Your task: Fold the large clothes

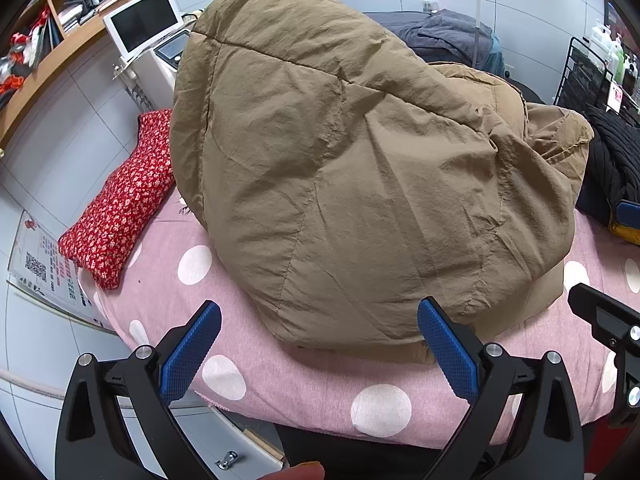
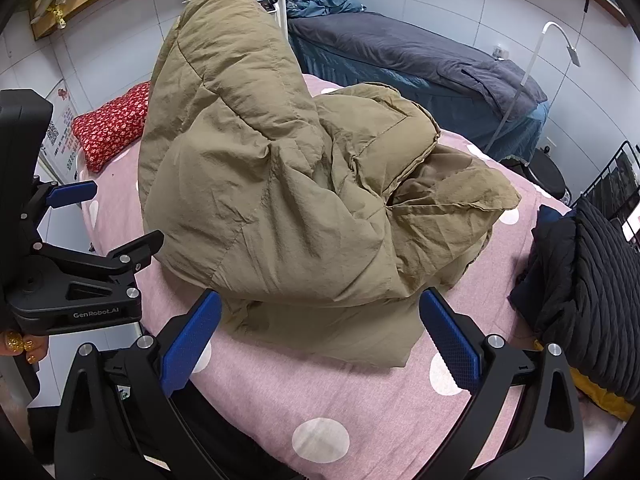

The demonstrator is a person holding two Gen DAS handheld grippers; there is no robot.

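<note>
Left wrist view shows the left tool [image 1: 318, 344] with its blue pads spread wide and nothing between them, poised just above the near edge of the bed [image 1: 304, 392], whose pink sheet carries white dots; a tan padded jacket [image 1: 340, 184] lies heaped in a tall crumpled mound across the middle of the bed, its hem just ahead of the pads; a red floral pillow [image 1: 120, 204] rests at the far left against the wall; a dark knitted garment [image 1: 612, 160] sits at the right edge; right wrist view shows the right tool [image 2: 320, 344] likewise released and empty, close to the jacket's lower fold; a second bed [image 2: 420, 60] with navy bedding stands behind
</note>
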